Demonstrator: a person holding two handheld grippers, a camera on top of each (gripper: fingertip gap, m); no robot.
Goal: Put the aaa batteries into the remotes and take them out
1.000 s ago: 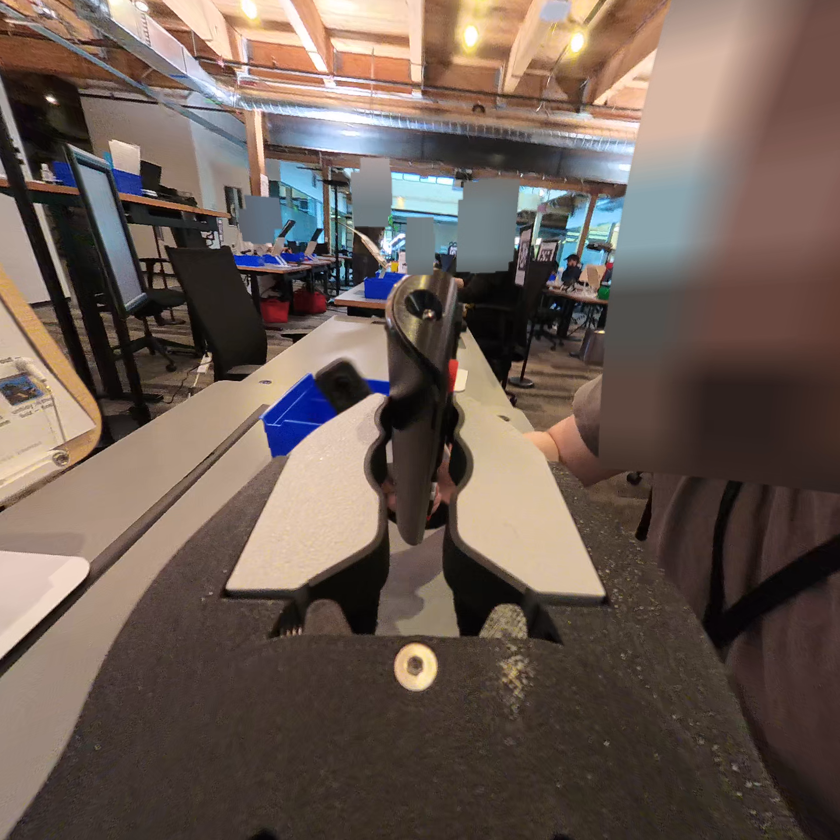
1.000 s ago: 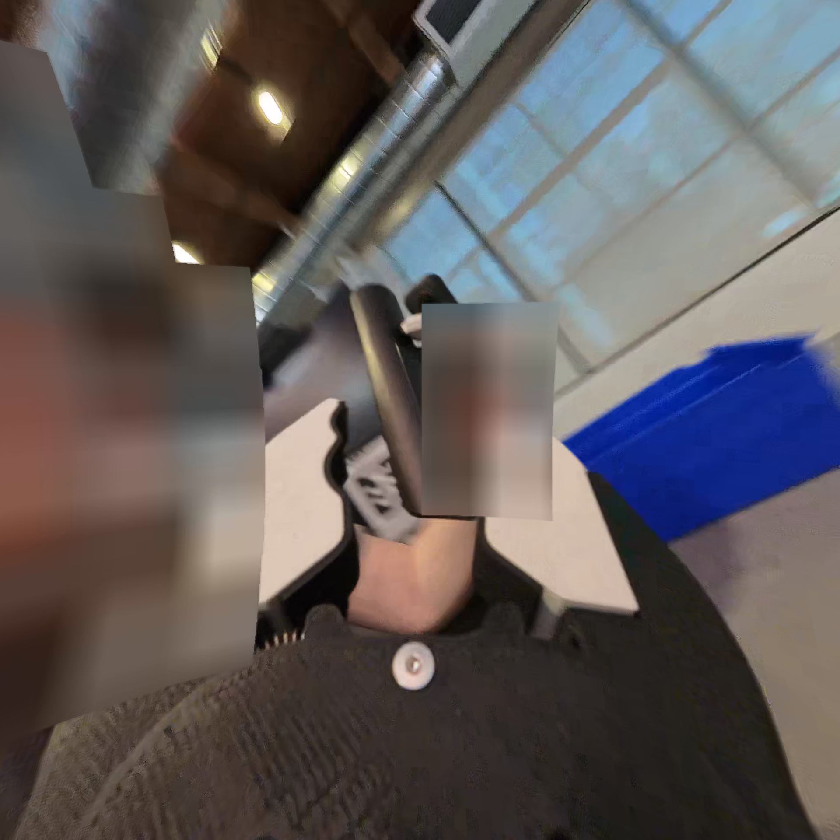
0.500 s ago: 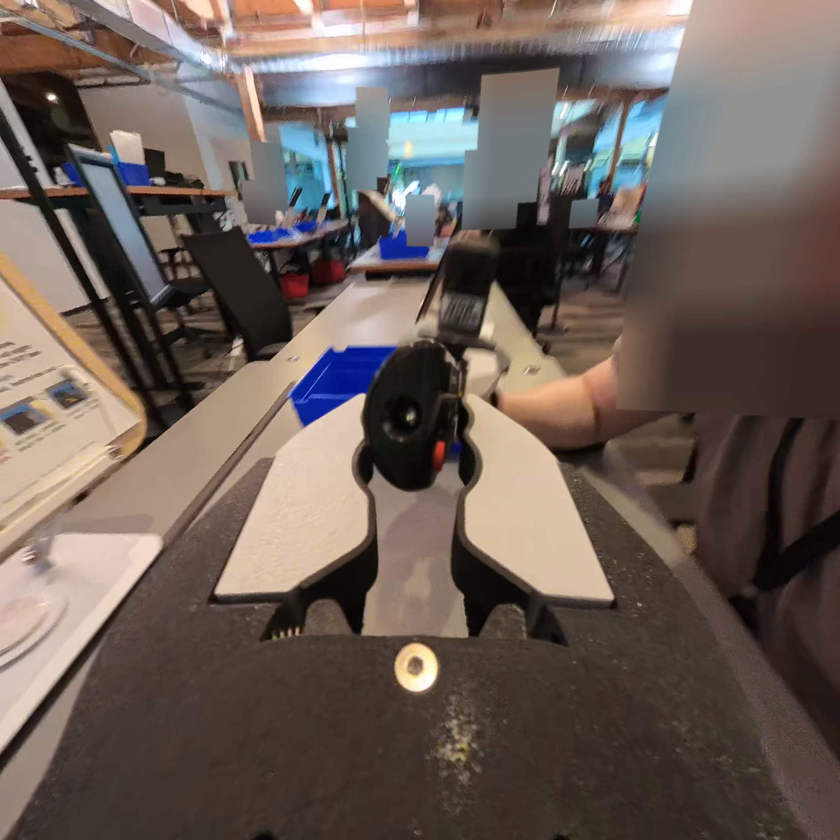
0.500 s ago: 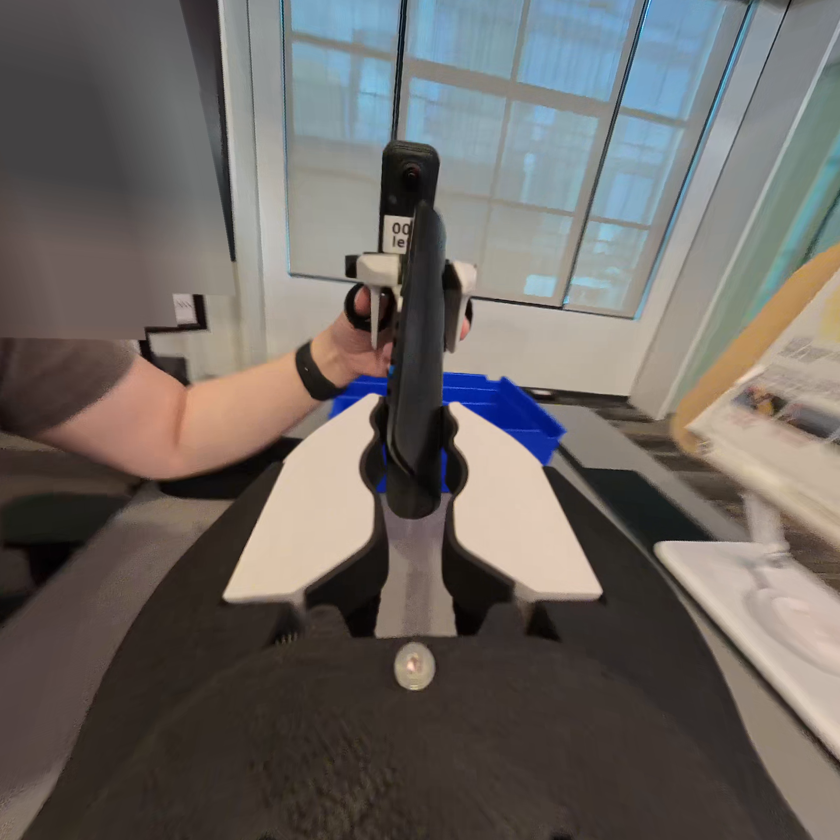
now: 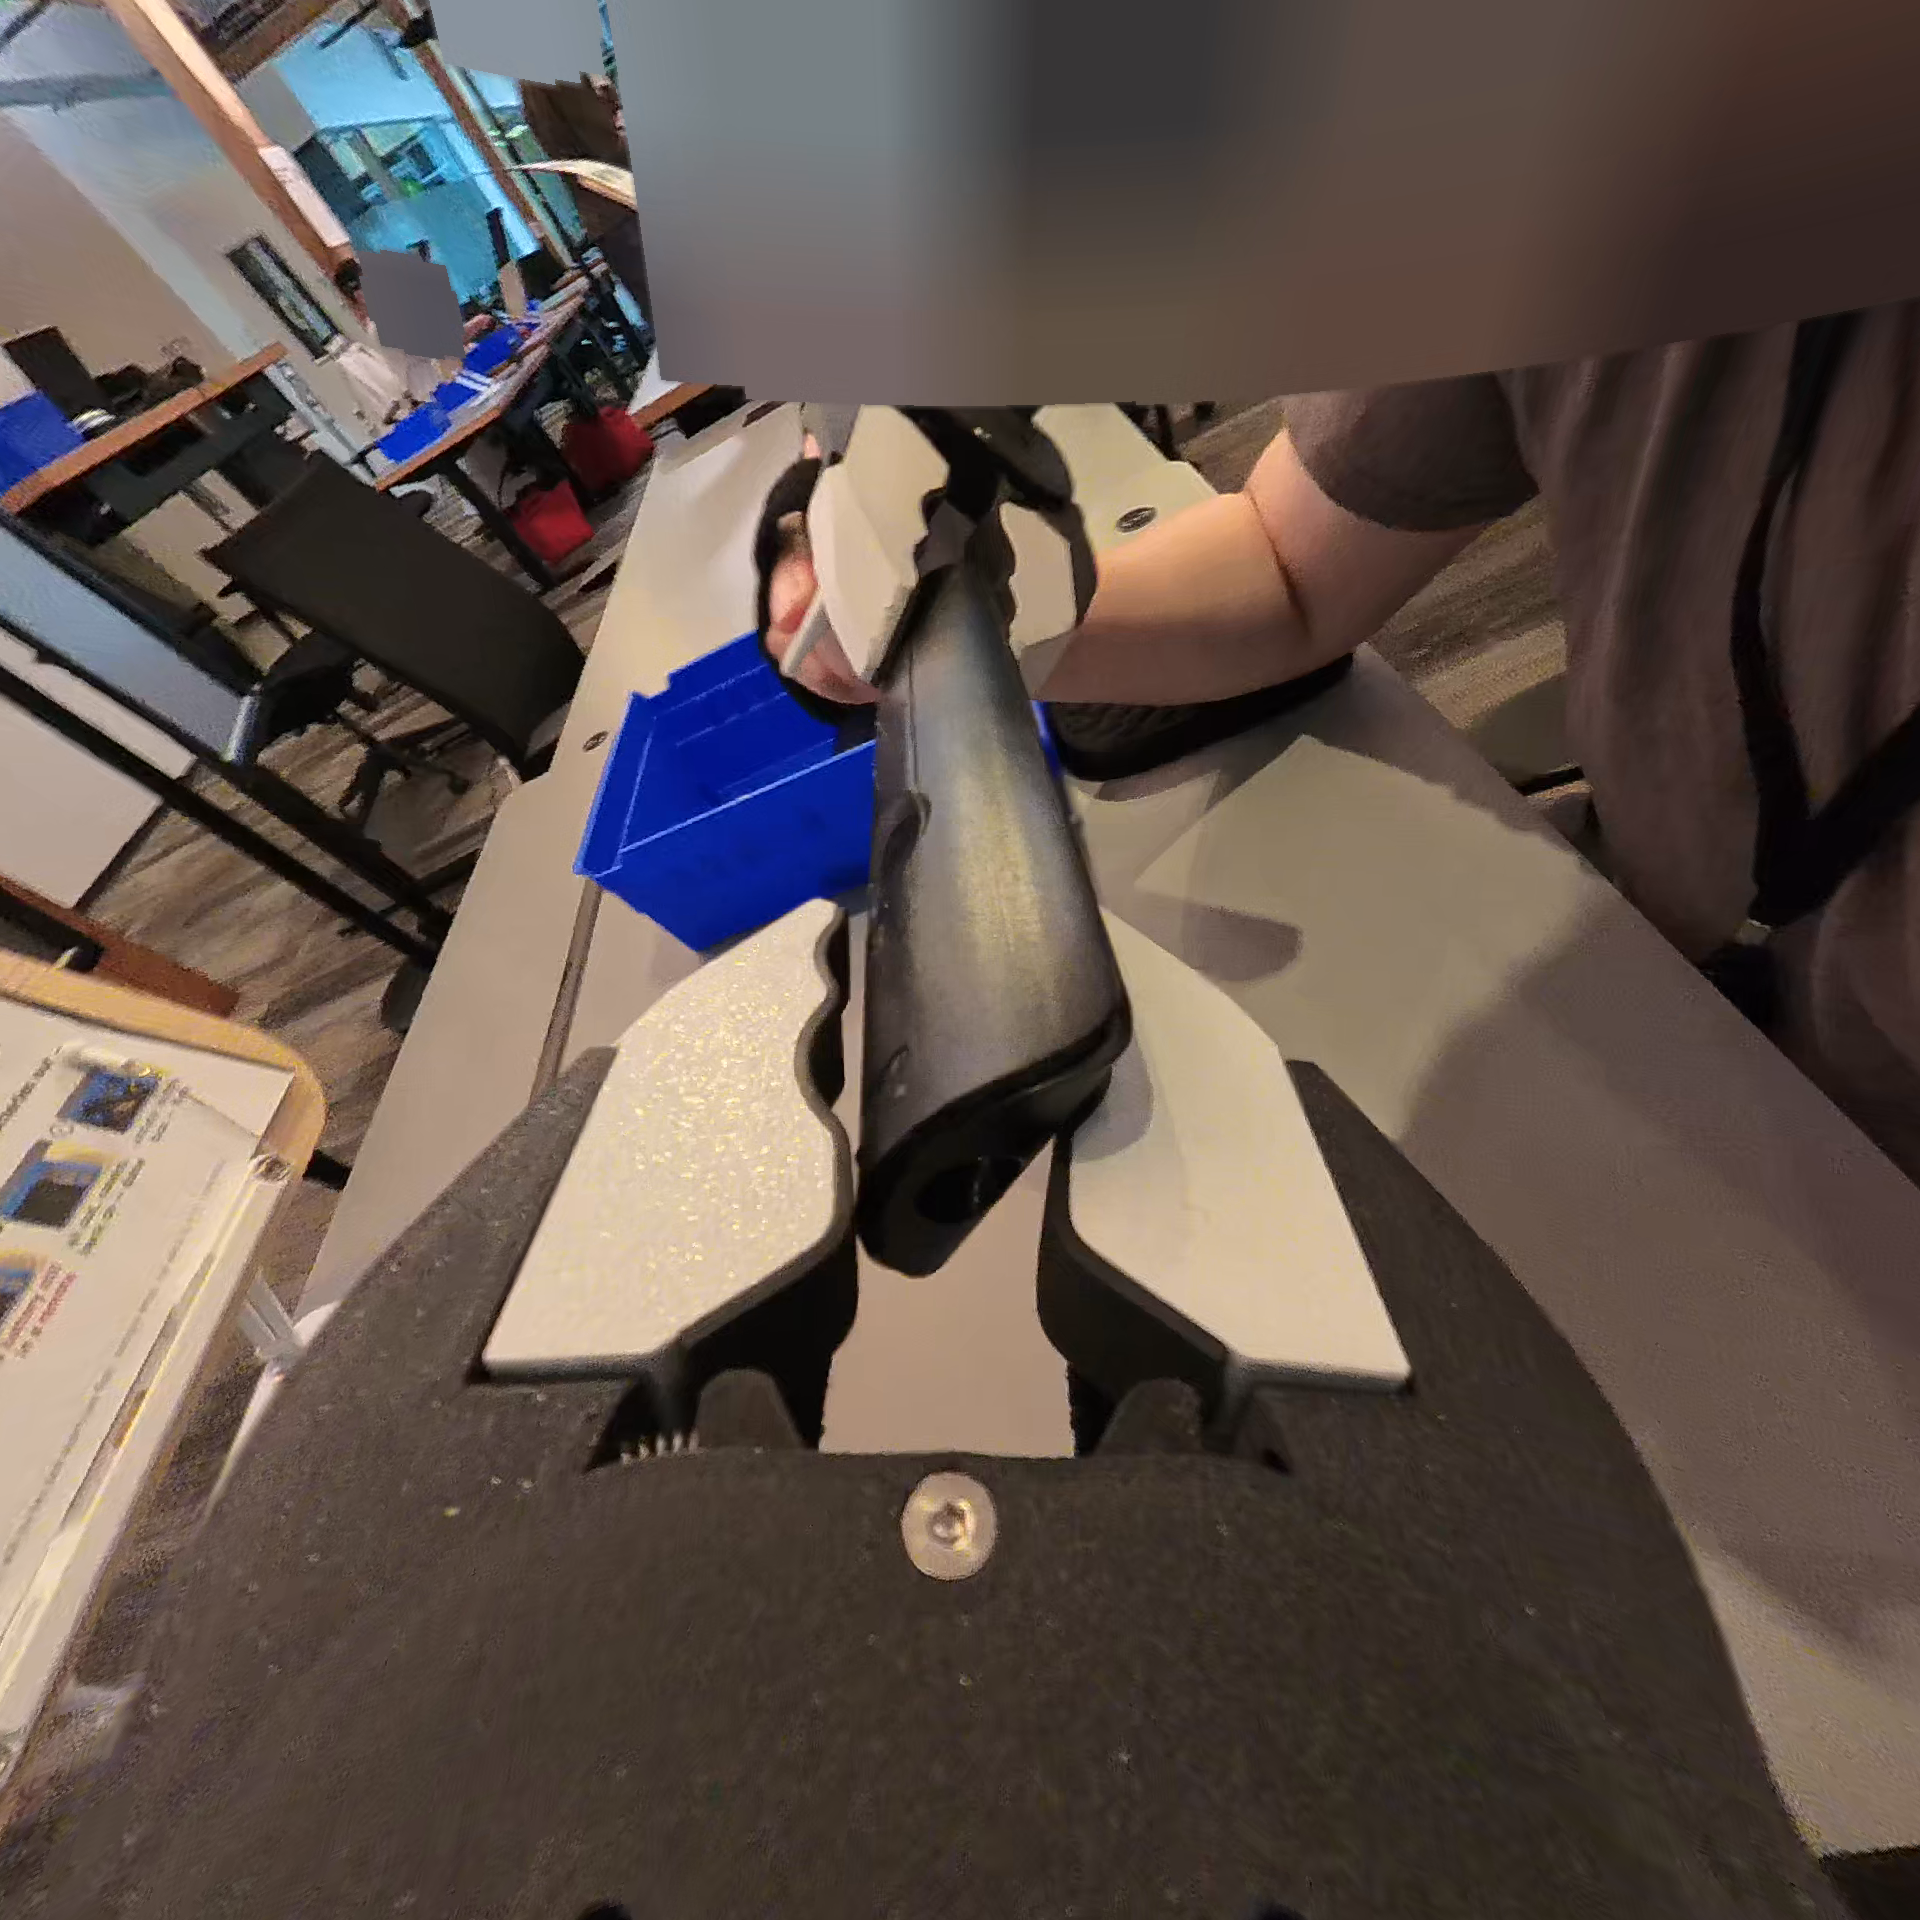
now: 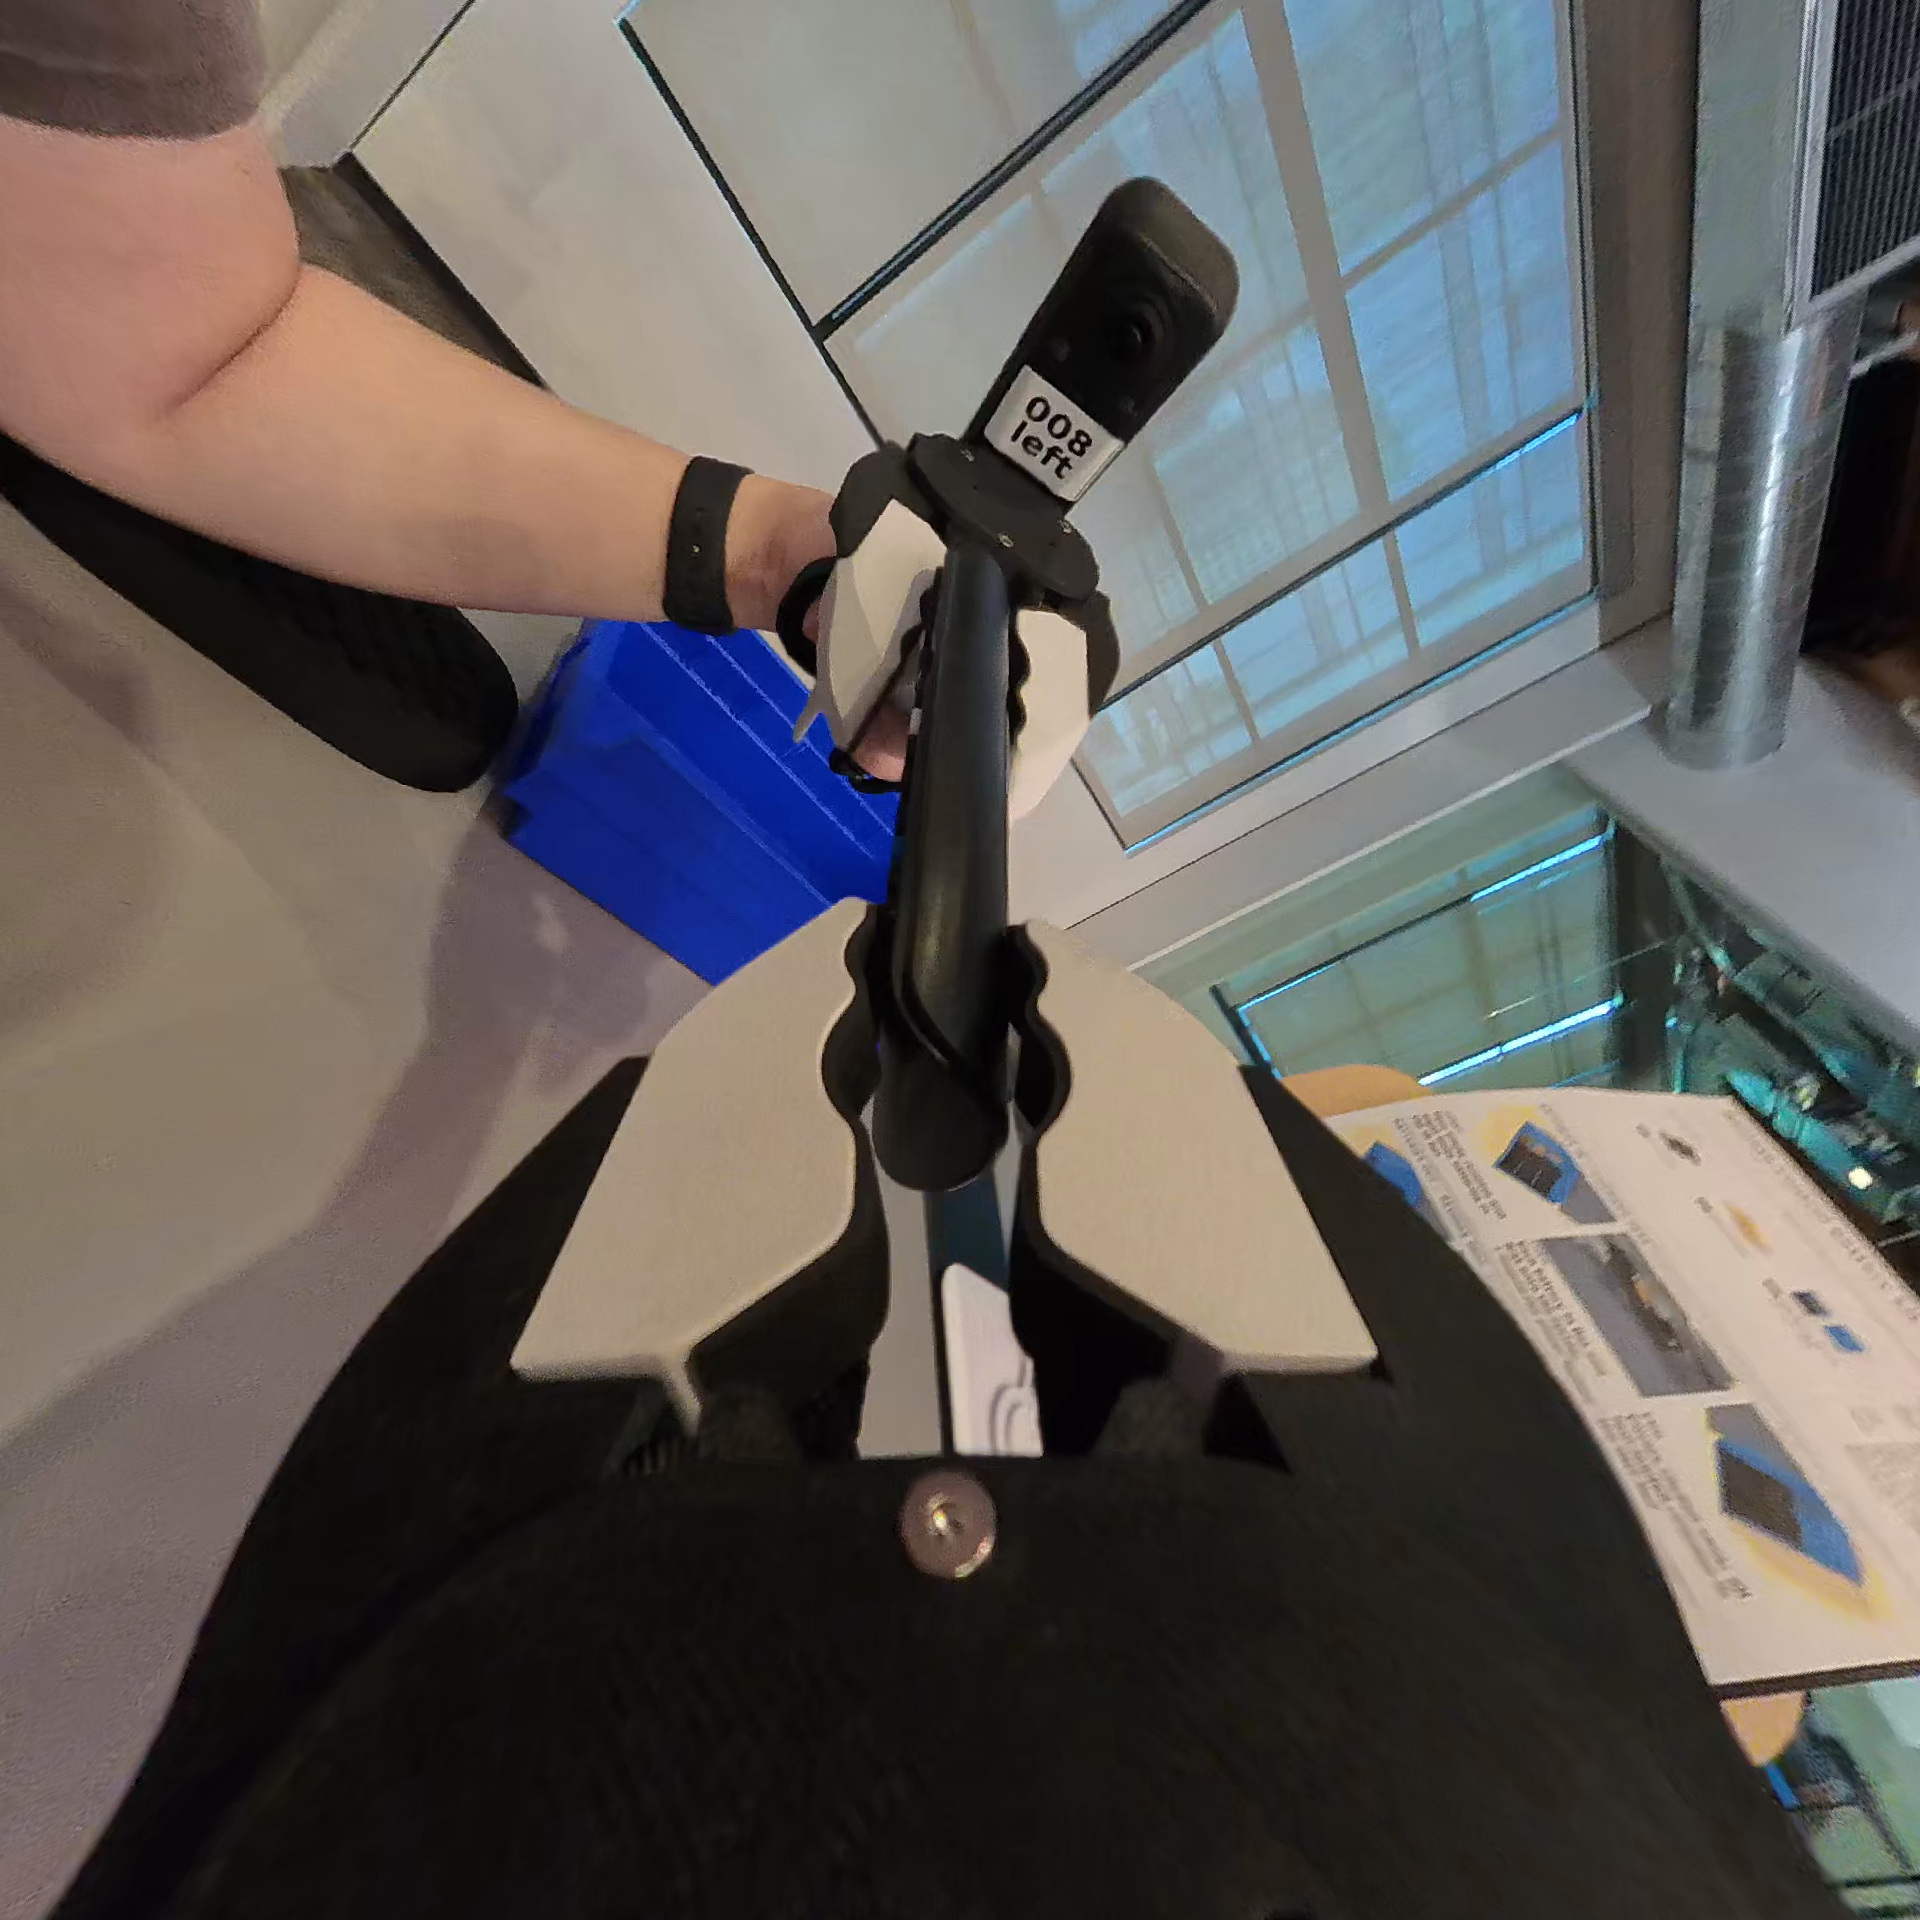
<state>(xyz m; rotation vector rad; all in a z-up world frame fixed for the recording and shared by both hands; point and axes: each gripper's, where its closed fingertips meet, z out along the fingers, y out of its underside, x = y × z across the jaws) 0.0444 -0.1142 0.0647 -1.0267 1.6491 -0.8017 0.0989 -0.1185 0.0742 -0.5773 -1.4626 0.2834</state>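
One long black remote is held between both grippers, above the grey table. My left gripper is shut on its near end, which points toward that camera. My right gripper grips the far end, with a person's hand behind it. In the right wrist view my right gripper is shut on the remote, and the left gripper clamps the other end. The remote shows its smooth back and edge. No batteries are in view.
A blue bin stands on the table just under the remote; it also shows in the right wrist view. A picture board on a stand is beside it. A black pad lies under the person's forearm.
Both grippers have tilted and swung while holding the remote between them. The left view now looks down at the table and bin, and the remote points lengthwise away from it.
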